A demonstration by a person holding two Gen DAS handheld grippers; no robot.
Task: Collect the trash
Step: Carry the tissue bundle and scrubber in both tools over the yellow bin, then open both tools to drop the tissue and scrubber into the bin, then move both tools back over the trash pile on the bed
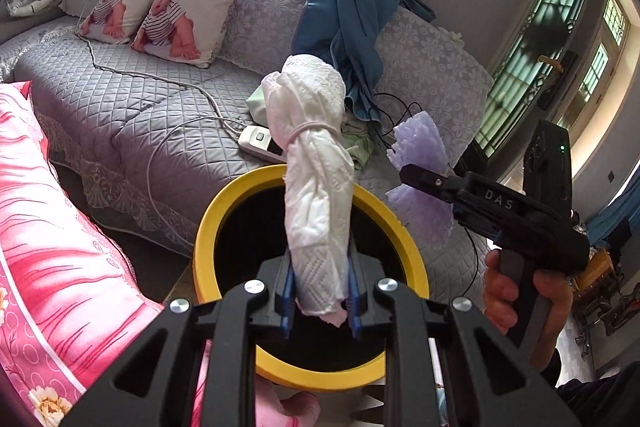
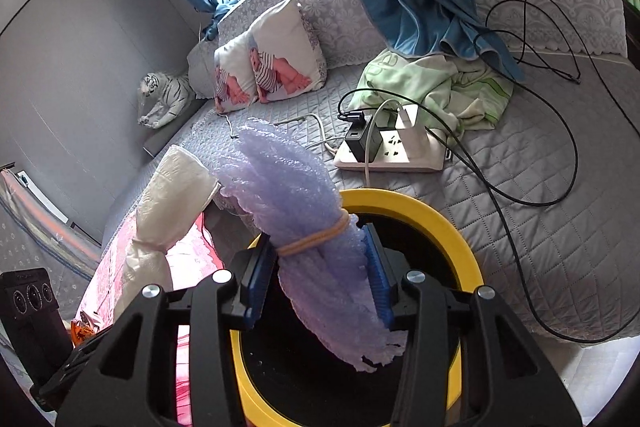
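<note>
- The only writing that can be read is "DAS", in raised letters on the black body of the right gripper (image 1: 404,173) as the left wrist view shows it; a small green light glows on the black unit behind it.
- The left gripper (image 1: 320,301) has its jaws clenched on the lower end of a white paper bundle (image 1: 316,187), a rolled tissue tied round the middle with a band, standing upright over the mouth of the yellow bin (image 1: 404,231).
- The right gripper (image 2: 316,285) grasps a purple foam bundle (image 2: 292,211) between its blue pads (image 2: 378,283); a tan rubber band (image 2: 316,241) cinches it just above the jaws, and its frayed lower end hangs over the yellow bin (image 2: 432,219).
- In the right wrist view the white paper bundle (image 2: 168,211) stands just left of the purple one.
- The bin's inside is black; its contents cannot be made out, and both grippers cover much of its rim.
- A power strip (image 2: 394,153) lies on the grey quilted sofa (image 2: 540,227) with a black charger and a white plug in it; any marking on them is too small to read.
- Two baby-print cushions (image 1: 168,15) lean against the sofa back.
- A pink floral cloth (image 1: 60,247) is cut off at the left edge.
- Of the person, only the hand (image 1: 520,291) on the right gripper's handle shows.
</note>
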